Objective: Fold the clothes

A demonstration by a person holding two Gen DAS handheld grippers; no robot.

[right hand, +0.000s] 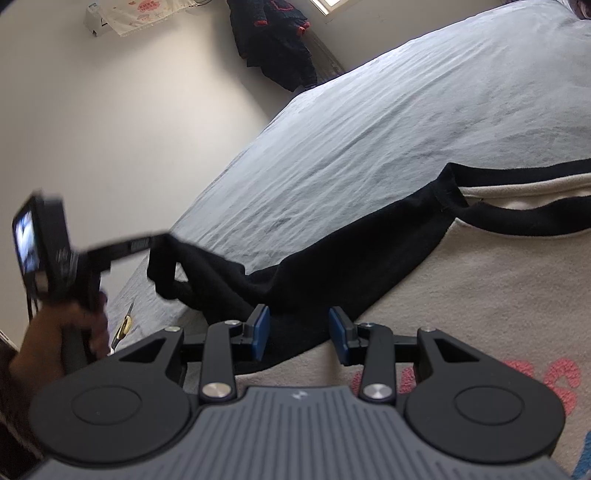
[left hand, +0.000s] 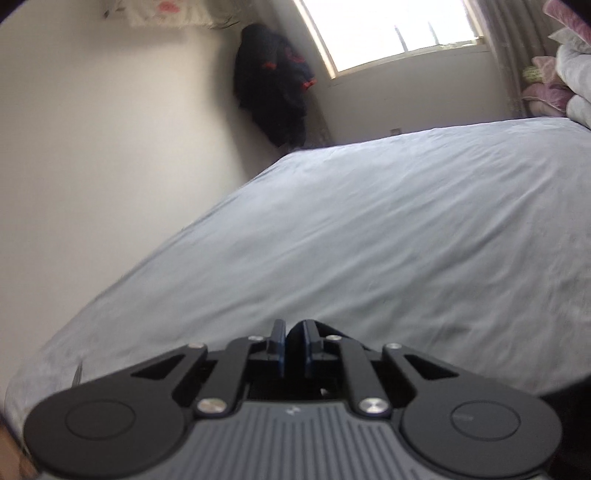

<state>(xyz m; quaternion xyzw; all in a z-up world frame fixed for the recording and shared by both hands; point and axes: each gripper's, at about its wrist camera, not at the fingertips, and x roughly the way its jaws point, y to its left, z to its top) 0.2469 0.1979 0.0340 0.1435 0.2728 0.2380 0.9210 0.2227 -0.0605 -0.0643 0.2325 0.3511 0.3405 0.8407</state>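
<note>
Your left claw point(right hand: 162, 243) is clamped on the black sleeve point(right hand: 332, 266) cuff of the cream sweatshirt point(right hand: 480, 295); your right claw point(right hand: 299, 332) stands apart over the sleeve, so a hard pull drags the whole sweatshirt across the bed point(right hand: 369, 147).

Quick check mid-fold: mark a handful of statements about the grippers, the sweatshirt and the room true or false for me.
1. The left gripper has its jaws closed on the end of the black sleeve. True.
2. The right gripper has its jaws shut. False: they stand apart over the sweatshirt.
3. The sweatshirt lies on the bed's grey sheet. True.
4. The sweatshirt's body is dark blue. False: it is beige with pink lettering, and the sleeve is black.
5. The dark coat lies on the bed. False: it hangs in the corner beside the window.
</note>
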